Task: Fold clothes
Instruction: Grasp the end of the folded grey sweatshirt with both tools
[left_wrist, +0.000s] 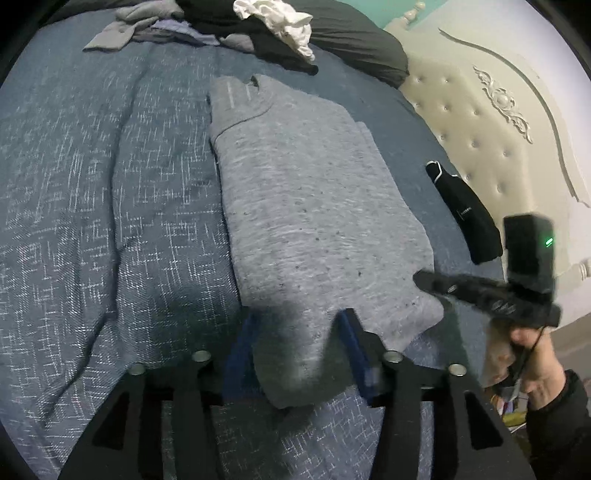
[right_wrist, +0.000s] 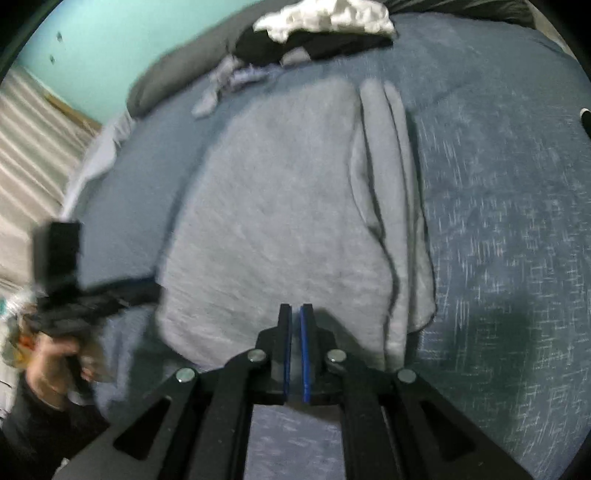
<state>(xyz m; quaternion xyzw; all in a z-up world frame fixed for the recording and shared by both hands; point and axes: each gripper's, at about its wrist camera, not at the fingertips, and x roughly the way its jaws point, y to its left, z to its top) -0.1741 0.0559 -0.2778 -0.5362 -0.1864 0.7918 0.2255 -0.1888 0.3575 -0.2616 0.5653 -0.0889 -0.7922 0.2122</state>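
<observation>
A grey knit garment (left_wrist: 306, 206) lies folded into a long strip on the blue bedspread (left_wrist: 110, 184). My left gripper (left_wrist: 297, 317) is open, and the garment's near corner lies between its blue pads (left_wrist: 351, 332). In the right wrist view the same garment (right_wrist: 280, 206) shows folded layers along its right side. My right gripper (right_wrist: 295, 308) sits over its near edge with the pads almost together; I see no cloth pinched. The right gripper (left_wrist: 421, 277), held by a hand, points at the garment's right edge. The left gripper (right_wrist: 157, 290) appears blurred at the garment's left edge.
A pile of loose clothes with a white piece (left_wrist: 273, 22) on top lies at the far end, against a dark pillow (left_wrist: 362, 40). A small black folded item (left_wrist: 465, 214) rests by the cream tufted headboard (left_wrist: 480, 129). A turquoise wall (right_wrist: 110, 37) stands beyond the bed.
</observation>
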